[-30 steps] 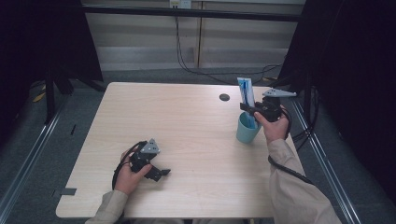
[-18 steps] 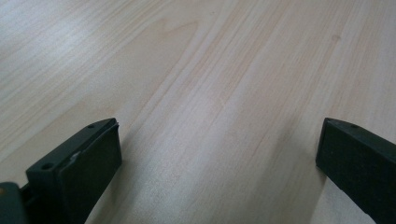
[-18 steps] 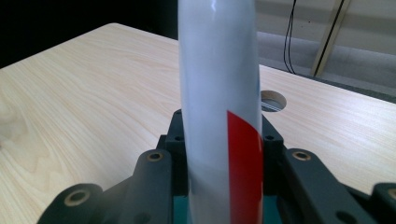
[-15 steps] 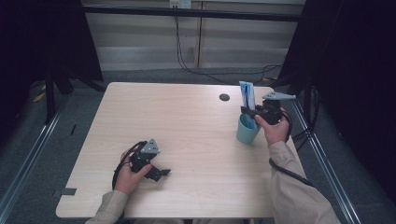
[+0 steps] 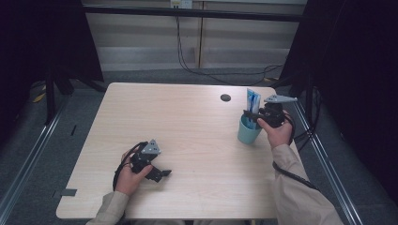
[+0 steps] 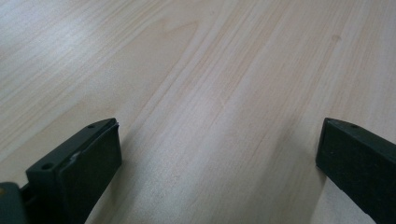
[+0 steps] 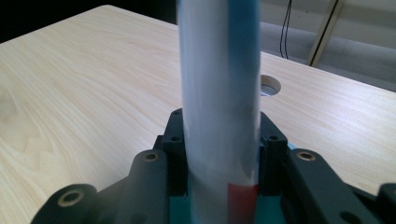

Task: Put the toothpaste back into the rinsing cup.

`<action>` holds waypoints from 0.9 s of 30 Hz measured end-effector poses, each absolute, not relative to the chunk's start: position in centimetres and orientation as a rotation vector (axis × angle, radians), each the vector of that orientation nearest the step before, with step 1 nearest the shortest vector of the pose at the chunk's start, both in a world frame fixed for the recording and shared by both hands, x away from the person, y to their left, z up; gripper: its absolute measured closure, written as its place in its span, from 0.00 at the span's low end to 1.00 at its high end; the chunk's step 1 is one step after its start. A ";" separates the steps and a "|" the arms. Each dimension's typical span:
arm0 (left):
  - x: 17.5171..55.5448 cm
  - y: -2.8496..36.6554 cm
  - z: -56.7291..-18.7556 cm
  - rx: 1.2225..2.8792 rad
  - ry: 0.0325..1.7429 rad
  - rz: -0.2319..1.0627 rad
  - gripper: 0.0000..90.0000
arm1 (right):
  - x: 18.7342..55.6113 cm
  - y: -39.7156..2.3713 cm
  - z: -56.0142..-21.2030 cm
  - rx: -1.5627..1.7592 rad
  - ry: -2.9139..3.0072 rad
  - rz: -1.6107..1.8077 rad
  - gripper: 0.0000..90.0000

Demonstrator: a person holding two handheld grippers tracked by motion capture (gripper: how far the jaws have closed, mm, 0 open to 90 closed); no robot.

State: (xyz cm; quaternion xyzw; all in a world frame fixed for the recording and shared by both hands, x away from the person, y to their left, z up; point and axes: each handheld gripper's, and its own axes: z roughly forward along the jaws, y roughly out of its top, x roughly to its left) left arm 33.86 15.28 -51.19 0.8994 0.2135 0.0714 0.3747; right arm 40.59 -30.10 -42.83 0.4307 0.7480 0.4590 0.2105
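- The pale wooden table with rounded corners [image 5: 187,140] carries little: a small dark round cable hole [image 5: 225,97] near its far edge, and the work itself close to its right edge.
- The teal plastic cup [image 5: 248,132] stands upright near that right edge, just below and in front of the right gripper.
- The white-and-blue squeeze tube [image 5: 253,104] stands nearly upright with its lower end inside the cup and its upper part rising well above the rim; in the right gripper view a red patch shows low on it [image 7: 219,116].
- The right gripper [image 5: 253,115] has its jaws closed against both sides of the tube just above the cup's rim, so the tube is pinched between them.
- The left gripper [image 5: 162,174] lies low on the table at the near left, well apart from the cup; its jaws stand wide apart with only bare wood between them.
- Judged from this, the tube looks already lowered into the cup. What is left is to let go and draw the right gripper clear without tipping the cup.
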 end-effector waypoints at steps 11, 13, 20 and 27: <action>33.9 15.3 -51.2 2.303 0.547 0.183 0.00 | 40.4 -30.3 -42.3 1.194 2.062 1.292 0.65; 33.9 15.3 -51.2 2.303 0.547 0.183 0.00 | 40.4 -30.3 -42.2 1.193 2.064 1.284 0.65; 33.8 15.3 -51.2 2.303 0.546 0.184 0.00 | 40.3 -30.1 -42.1 1.186 2.072 1.293 0.61; 33.8 15.3 -51.2 2.303 0.546 0.184 0.00 | 40.2 -30.1 -42.1 1.190 2.071 1.294 0.60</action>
